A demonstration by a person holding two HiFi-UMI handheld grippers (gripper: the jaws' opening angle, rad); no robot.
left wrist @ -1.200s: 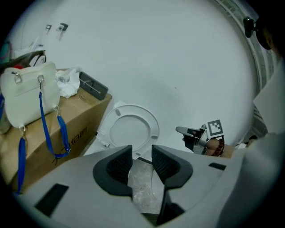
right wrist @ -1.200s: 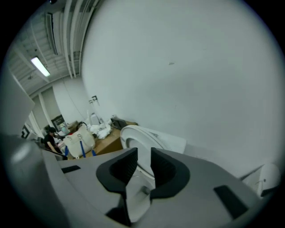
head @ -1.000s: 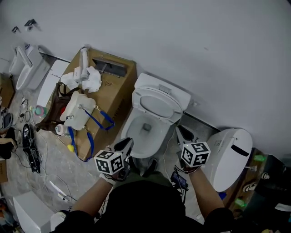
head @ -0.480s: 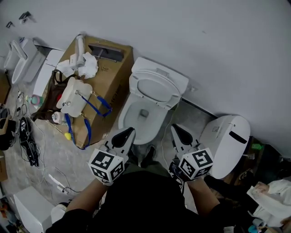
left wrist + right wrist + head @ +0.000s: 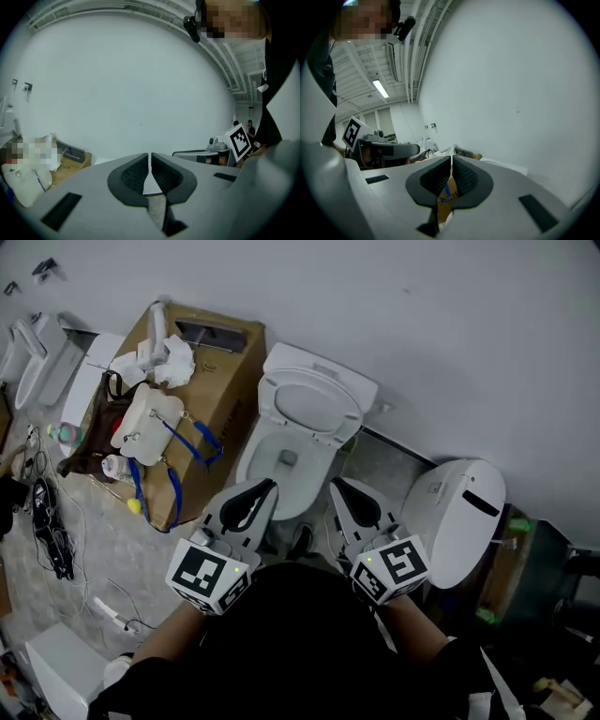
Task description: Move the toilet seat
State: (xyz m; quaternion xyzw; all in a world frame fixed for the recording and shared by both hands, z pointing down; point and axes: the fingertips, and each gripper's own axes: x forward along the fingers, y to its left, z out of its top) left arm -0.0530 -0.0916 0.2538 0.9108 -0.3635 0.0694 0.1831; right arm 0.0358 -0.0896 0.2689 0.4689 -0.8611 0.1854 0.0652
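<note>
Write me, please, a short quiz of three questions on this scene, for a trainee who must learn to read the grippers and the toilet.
1. True or false: the left gripper and the right gripper are both shut, with nothing between their jaws.
2. In the head view, what stands directly to the left of the toilet?
A. a cardboard box
B. a ladder
C. a bathtub
3. In one word: is the toilet seat down or raised?

Key: 1 true; 2 A; 3 raised.
</note>
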